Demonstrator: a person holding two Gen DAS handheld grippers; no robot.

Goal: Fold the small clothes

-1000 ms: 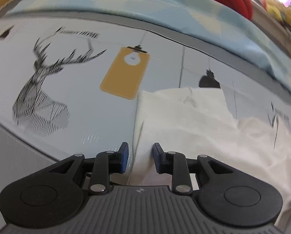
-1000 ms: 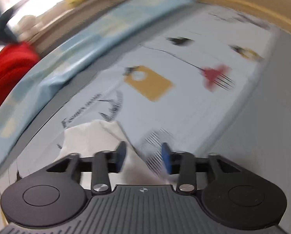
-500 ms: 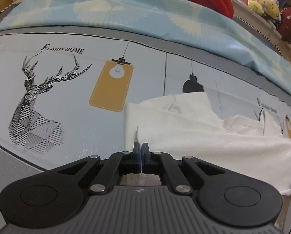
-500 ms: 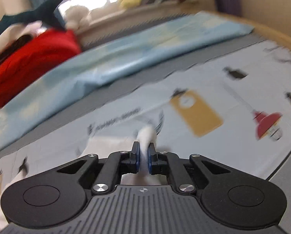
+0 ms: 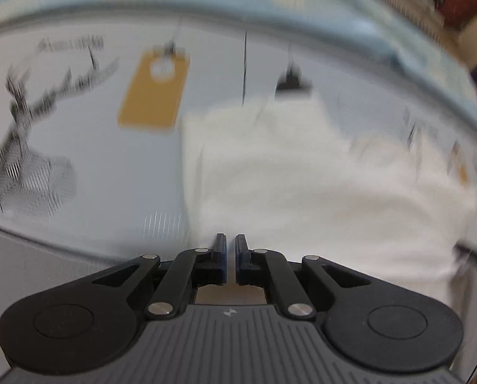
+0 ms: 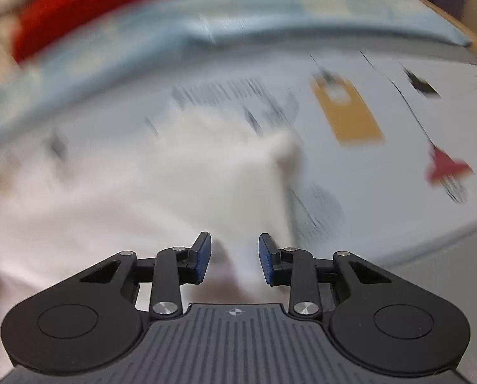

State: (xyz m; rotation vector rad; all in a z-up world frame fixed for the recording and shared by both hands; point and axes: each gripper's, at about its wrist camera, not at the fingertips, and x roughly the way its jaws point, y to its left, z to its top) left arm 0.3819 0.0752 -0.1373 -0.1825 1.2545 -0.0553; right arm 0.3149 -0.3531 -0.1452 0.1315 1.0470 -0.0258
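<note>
Since half a second ago the right gripper (image 6: 235, 257) has been opening over the soft white garment (image 6: 161, 192) — nothing clamped. Only the left view shows the left gripper (image 5: 230, 257) nearly closed at the garment's near edge — whether cloth is pinched cannot be told.

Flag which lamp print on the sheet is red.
The red lamp print, far right in the right wrist view; the yellow lamp print and black lamp print lie above it.

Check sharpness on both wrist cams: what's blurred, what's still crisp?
Left wrist: the left gripper is crisp; the white garment and printed sheet are motion-smeared. Right wrist: the right gripper is sharp, everything beyond streaks more heavily, and fisheye bends the edges.
</note>
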